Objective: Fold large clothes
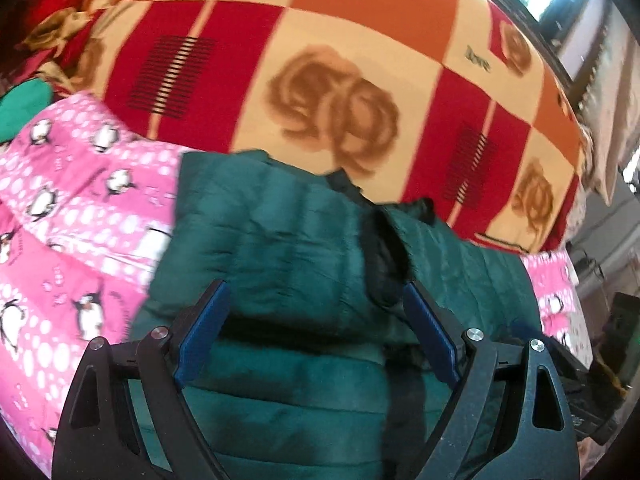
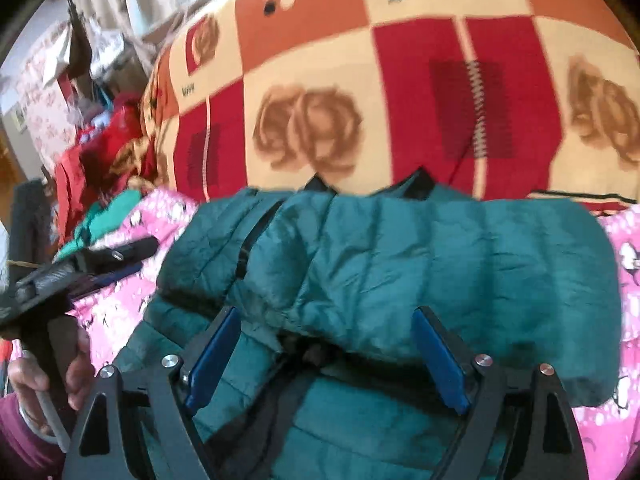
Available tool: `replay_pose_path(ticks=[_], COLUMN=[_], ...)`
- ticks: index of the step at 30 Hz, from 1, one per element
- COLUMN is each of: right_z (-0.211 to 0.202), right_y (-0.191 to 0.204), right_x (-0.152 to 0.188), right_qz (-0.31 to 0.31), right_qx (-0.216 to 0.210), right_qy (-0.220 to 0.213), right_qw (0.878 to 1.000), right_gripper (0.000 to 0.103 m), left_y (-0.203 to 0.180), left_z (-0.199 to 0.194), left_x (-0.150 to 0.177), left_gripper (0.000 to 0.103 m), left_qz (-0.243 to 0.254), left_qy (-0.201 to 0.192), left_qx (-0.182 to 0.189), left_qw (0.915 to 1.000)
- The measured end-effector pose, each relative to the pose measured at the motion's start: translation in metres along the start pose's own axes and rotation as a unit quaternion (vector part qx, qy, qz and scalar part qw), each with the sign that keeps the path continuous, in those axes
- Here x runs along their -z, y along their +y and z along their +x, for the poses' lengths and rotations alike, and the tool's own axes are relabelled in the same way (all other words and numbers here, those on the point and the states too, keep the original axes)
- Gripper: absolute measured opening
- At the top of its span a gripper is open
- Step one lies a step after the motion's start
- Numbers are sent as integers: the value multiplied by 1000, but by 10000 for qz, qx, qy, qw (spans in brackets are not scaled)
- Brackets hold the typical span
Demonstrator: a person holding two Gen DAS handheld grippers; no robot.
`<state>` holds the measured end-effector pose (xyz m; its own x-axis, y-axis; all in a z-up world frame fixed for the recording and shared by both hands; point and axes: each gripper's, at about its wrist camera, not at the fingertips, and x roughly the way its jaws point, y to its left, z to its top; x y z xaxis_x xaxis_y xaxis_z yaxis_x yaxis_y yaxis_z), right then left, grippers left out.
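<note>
A dark green quilted jacket lies on the bed with a folded-over layer on top and a black zipper edge running down it. My left gripper hangs open over the jacket, its blue pads wide apart with only fabric below them. In the right wrist view the jacket fills the middle. My right gripper is open just above the folded edge, and its pads grip nothing. At the left of that view a hand holds the left gripper.
The jacket rests on a pink penguin-print sheet. Behind it rises a bulky blanket in red, orange and cream checks with rose prints. Red and green clothes are piled at the left. Dark gear sits by the bed's right edge.
</note>
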<state>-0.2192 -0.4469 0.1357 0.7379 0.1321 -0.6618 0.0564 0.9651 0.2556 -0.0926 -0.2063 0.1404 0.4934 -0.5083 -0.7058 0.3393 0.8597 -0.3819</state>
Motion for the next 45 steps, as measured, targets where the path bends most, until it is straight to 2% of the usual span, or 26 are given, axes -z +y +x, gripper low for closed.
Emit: replay_pose_path(ticks=[2, 8, 14, 20, 21, 22, 23, 25, 30, 33, 38, 45], right_z=[-14, -37, -58, -74, -75, -75, -75, -75, -80, -80, -70, -38], right_y=[-10, -37, -62, -81, -84, -87, -91, -99, -111, -117, -113, -105], right_x=[7, 22, 33, 40, 40, 40, 40, 40, 34, 24, 7, -13], right_qz=[59, 152, 284, 360, 381, 420, 480, 625, 1004, 1227, 1202, 1154], right_qx=[-57, 165, 250, 391, 481, 564, 608, 610, 463, 413, 509, 484], right_qy=[-187, -260, -331, -394, -373, -352, -324, -312, -343, -329, -369, -293], right_qw=[9998, 9994, 9987, 9978, 9974, 9969, 9965, 9957, 9933, 9910, 9908, 9917], right_gripper=[86, 86, 86, 86, 86, 86, 86, 85, 86, 89, 89, 89], left_y=[-12, -39, -59, -67, -67, -67, -68, -67, -58, -44, -13, 29], left_z=[12, 50, 76, 92, 91, 89, 89, 87, 62, 46, 21, 10], left_x=[2, 3, 1, 0, 0, 0, -1, -5, -21, -32, -47, -51], left_gripper=[88, 88, 88, 87, 73, 46, 38, 25, 16, 14, 14, 13], left_qz=[78, 129, 118, 165, 179, 230, 330, 366, 438, 403, 390, 241], left_qy=[172, 529, 658, 674, 590, 514, 544, 570, 185, -15, -317, -367], left_qx=[-21, -43, -38, -203, -190, -233, -327, -251, -511, -593, -925, -1177], left_qw=[9998, 9985, 9978, 9974, 9979, 9981, 9974, 9974, 9976, 9974, 9944, 9921])
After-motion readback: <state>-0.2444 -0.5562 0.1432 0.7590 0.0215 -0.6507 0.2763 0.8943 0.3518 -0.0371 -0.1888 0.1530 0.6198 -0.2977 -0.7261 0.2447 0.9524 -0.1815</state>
